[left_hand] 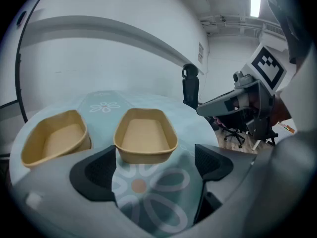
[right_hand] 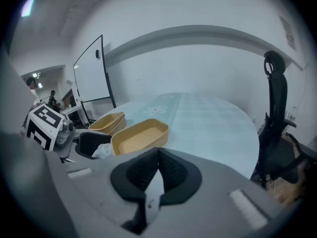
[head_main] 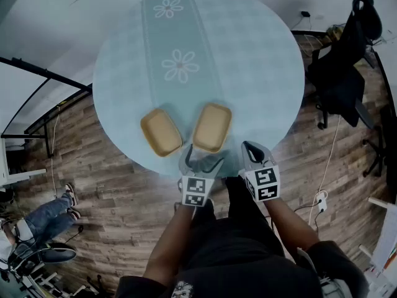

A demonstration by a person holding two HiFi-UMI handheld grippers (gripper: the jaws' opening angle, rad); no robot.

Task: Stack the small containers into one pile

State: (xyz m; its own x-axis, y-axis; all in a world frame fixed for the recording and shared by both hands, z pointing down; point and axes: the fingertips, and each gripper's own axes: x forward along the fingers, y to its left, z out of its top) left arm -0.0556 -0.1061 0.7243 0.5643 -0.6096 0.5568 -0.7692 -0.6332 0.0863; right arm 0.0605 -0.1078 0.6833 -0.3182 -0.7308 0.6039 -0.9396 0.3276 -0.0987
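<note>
1. Two small tan containers sit side by side, apart and unstacked, at the near edge of the round bench [head_main: 260, 61], which wears a pale checked cloth with a flowered stripe.
2. The left container [head_main: 160, 132] lies angled; the right container [head_main: 212, 126] sits just beside it, directly ahead of the left hand-held gripper [head_main: 203, 159].
3. In the left gripper view, the left hand-held gripper [left_hand: 153, 165] is released: its jaws stand wide apart, with only the flowered cloth between the pads. The right container [left_hand: 146, 135] sits just beyond the pad tips, seemingly untouched, though the near rim is very close.
4. The left container [left_hand: 52, 138] lies off to that gripper's left, both containers being upright and empty.
5. The right hand-held gripper [right_hand: 157, 170] is clenched, pads meeting on nothing, and hovers at the bench's edge beside the left one.
</note>
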